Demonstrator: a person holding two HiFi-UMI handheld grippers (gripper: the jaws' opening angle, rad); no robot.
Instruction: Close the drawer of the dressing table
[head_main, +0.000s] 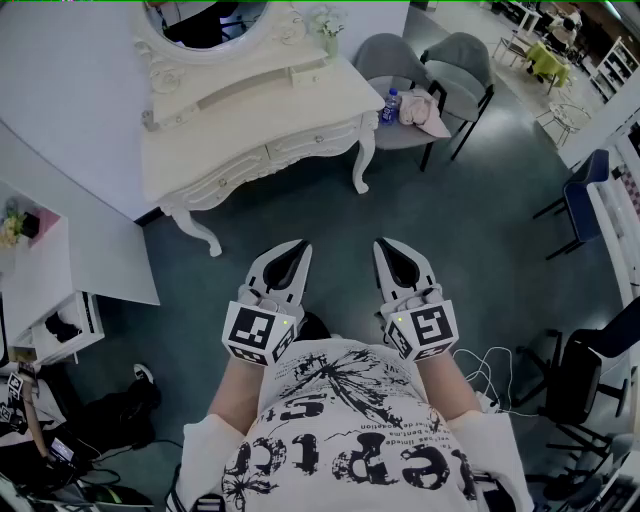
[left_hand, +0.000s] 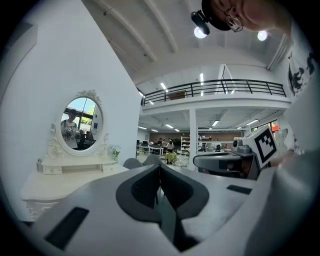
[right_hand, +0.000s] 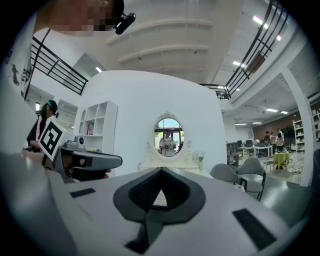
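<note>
Dressing table (head_main: 250, 120): white, carved legs, against the wall; oval mirror (head_main: 205, 20) above its tabletop. Drawer (head_main: 312, 141) sits in the table's front apron, right half. From the head view its face looks flush with the apron.

Left tool (head_main: 298, 246): held level in front of the table and well apart from it, over the floor (head_main: 450, 230). Jaws pressed together, nothing between them.

Right tool (head_main: 385, 246): beside the left, equally far from the table. Jaws pressed together, empty.

Right of the table: two grey chairs (head_main: 400, 60). The nearer seat carries a bottle (head_main: 389, 106) and a pink cloth (head_main: 425, 112).
</note>
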